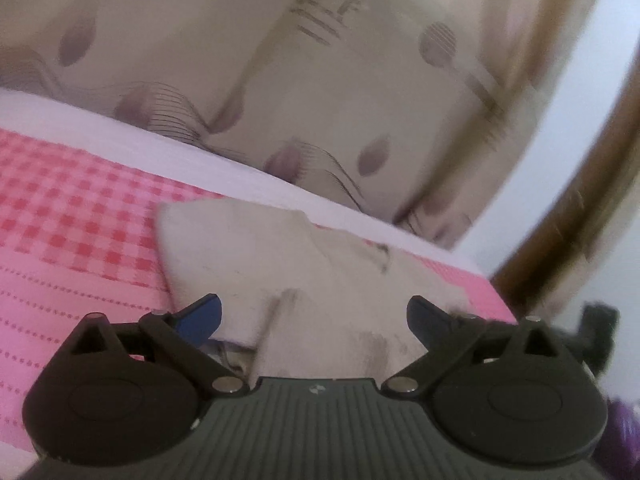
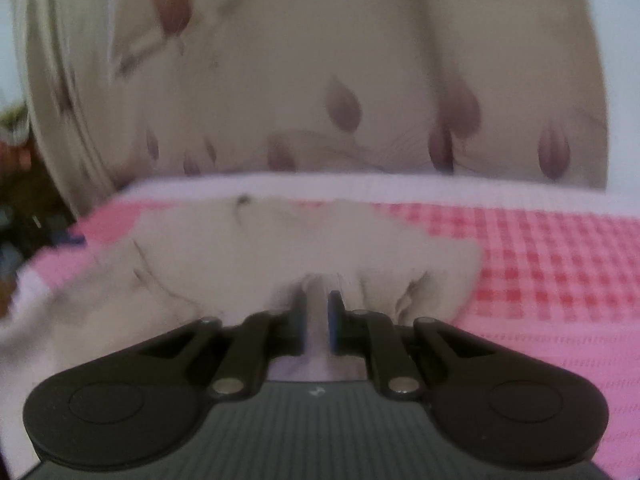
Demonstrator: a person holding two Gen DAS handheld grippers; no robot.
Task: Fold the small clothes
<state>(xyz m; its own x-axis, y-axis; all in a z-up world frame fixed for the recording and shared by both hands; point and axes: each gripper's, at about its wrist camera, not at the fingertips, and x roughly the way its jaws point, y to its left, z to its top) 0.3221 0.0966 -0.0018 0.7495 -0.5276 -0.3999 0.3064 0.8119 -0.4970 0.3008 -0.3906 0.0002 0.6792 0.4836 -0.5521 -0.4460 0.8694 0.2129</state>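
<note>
A small cream garment (image 1: 280,256) lies on a pink checked bedspread (image 1: 72,216). My left gripper (image 1: 314,318) is open, its blue-padded fingers spread wide over the garment's near edge, with cloth lying between them. In the right wrist view the same cream garment (image 2: 280,240) lies crumpled on the bedspread (image 2: 540,264). My right gripper (image 2: 318,316) is shut on a bunched fold of the garment's near edge, and the cloth puckers around the pads.
A cream curtain (image 1: 248,60) with mauve petal prints hangs behind the bed, also in the right wrist view (image 2: 340,80). A white sheet edge (image 2: 360,186) borders the bedspread. A brown wooden frame (image 1: 580,200) stands at right. Dark clutter (image 2: 20,200) sits at far left.
</note>
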